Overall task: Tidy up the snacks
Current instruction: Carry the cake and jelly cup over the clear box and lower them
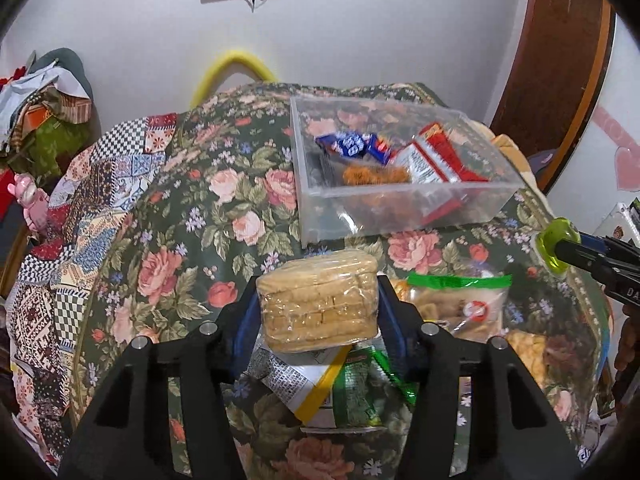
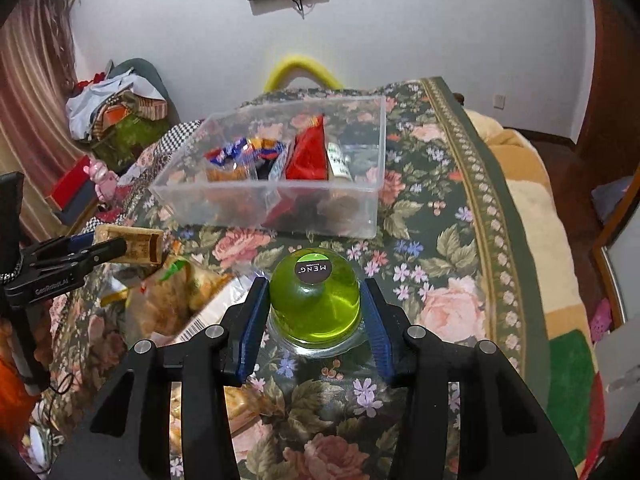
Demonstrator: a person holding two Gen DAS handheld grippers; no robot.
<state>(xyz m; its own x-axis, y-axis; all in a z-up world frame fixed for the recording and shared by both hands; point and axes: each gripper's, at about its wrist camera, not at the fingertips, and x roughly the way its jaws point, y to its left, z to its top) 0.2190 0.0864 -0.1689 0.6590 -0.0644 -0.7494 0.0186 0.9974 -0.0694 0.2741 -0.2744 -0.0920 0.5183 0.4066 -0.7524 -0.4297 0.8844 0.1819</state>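
While the left gripper clamps a wrapped stack of crackers between its blue fingers, lifted above the loose snack packets on the floral cloth, the right gripper holds a green jelly cup by its sides, the cup's round labelled end facing the camera. Ahead of both sits a clear plastic box on the same cloth, already containing a blue wrapper, a red packet and some orange snacks. From the right wrist view the crackers hang at the far left, short of the box.
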